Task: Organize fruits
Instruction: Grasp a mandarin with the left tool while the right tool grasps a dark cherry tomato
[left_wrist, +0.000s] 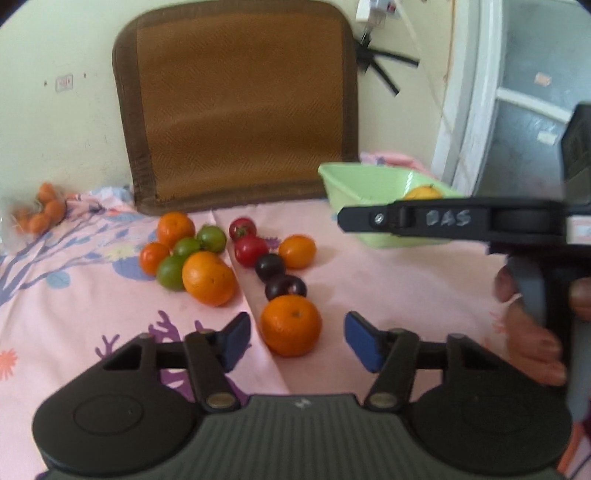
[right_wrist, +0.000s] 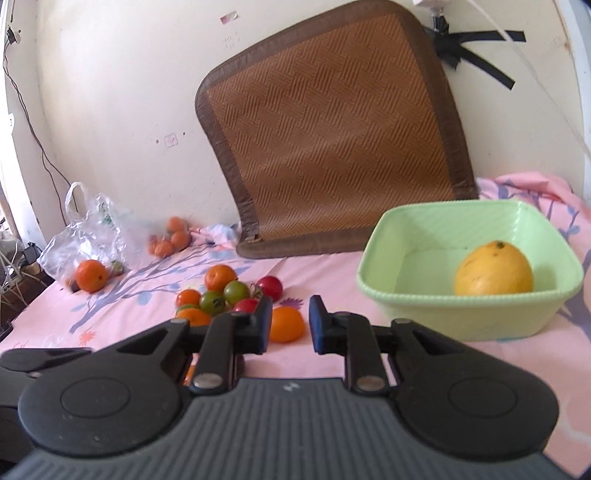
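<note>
A: Far left, plastic bag (right_wrist: 88, 229) lies slumped open by the wall, a few oranges spilled at its mouth. Probably where the fruit came from.

B: Then the loose pile (left_wrist: 192, 254)?

A: Oranges and green tomatoes touching in a clump on the pink bedsheet (left_wrist: 388, 288), red tomatoes and two dark plums trailing beside it. Unsorted, so most of the job is left.

B: Left tool (left_wrist: 297, 338)?

A: Pads apart, either side of the nearest orange (left_wrist: 291, 324), not touching it. It sits at the end of the row, clear of the clump, so it's the easy first pick. I'd call this lining up a grab.

B: Right tool (right_wrist: 290, 325)?

A: Narrow gap, nothing in it. The orange seen through it lies further back on the sheet. Tool hangs near the bowl, empty.

B: Bowl?

A: Green bowl (right_wrist: 461, 317) on the right, well apart from the pile, one yellow fruit (right_wrist: 493, 271) inside. Reads as the drop-off. Brown mat (left_wrist: 240, 107) leans on the wall behind.
</note>
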